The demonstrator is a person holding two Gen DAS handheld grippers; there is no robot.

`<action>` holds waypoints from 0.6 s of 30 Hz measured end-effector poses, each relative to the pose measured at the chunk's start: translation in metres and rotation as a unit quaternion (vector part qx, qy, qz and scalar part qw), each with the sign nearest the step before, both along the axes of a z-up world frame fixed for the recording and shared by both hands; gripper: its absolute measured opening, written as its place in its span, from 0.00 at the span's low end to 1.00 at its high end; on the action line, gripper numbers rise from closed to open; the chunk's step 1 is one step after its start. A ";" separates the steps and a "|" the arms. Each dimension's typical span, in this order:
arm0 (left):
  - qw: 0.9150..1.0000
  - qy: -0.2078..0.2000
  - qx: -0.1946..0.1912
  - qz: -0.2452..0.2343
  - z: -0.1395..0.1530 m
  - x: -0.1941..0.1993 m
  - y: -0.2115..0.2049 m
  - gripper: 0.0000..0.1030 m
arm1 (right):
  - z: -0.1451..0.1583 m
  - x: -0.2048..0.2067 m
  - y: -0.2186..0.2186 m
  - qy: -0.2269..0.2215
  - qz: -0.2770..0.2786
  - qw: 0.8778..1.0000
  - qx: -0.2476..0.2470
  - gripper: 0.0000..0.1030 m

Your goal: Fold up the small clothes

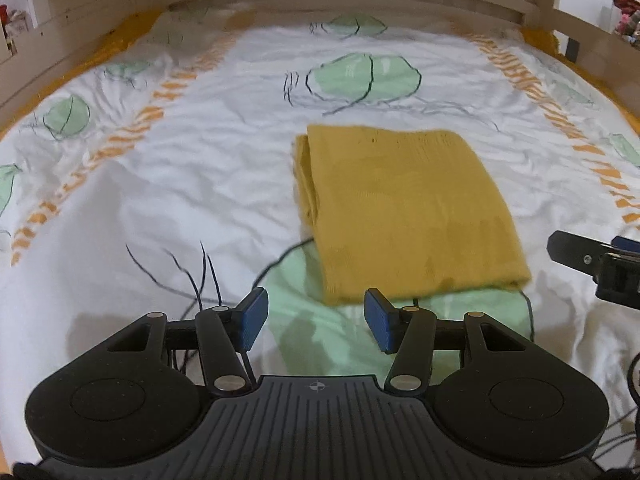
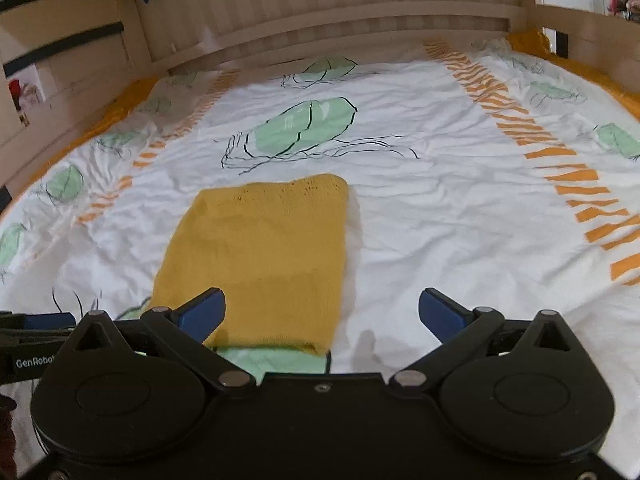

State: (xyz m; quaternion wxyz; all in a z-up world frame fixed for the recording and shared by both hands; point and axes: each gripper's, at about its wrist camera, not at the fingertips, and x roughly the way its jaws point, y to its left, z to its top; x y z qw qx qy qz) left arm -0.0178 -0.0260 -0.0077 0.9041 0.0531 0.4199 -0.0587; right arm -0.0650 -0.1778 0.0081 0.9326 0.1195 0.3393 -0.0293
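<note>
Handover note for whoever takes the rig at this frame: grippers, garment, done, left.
Left gripper: open, empty, near the garment's front left corner.
Right gripper: open, empty, over its front edge.
Garment: yellow knit, folded into a neat rectangle, flat on the bedsheet, layered fold edges on its left side.
Done: this piece looks fully folded; neither gripper touches it.
Left: perhaps one more fold or setting it aside. No other clothes are in view.

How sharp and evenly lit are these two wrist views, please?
Left wrist view: mustard knit garment slightly motion-blurred, soft shadows on the duvet cover near the left tool. Right wrist view: similar blur, fisheye bends the wooden headboard.
</note>
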 end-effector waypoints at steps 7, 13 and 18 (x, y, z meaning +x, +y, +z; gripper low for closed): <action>1.000 0.020 -0.007 -0.001 -0.004 -0.011 0.001 0.50 | 0.003 -0.011 0.007 0.014 -0.021 1.000 0.001 1.00; 1.000 0.027 -0.010 0.000 -0.003 -0.016 0.002 0.50 | -0.007 -0.010 0.007 0.055 -0.024 0.998 0.027 0.99; 0.999 0.036 -0.015 0.003 -0.004 -0.018 0.004 0.50 | -0.008 -0.012 0.016 0.064 -0.021 0.998 0.002 0.99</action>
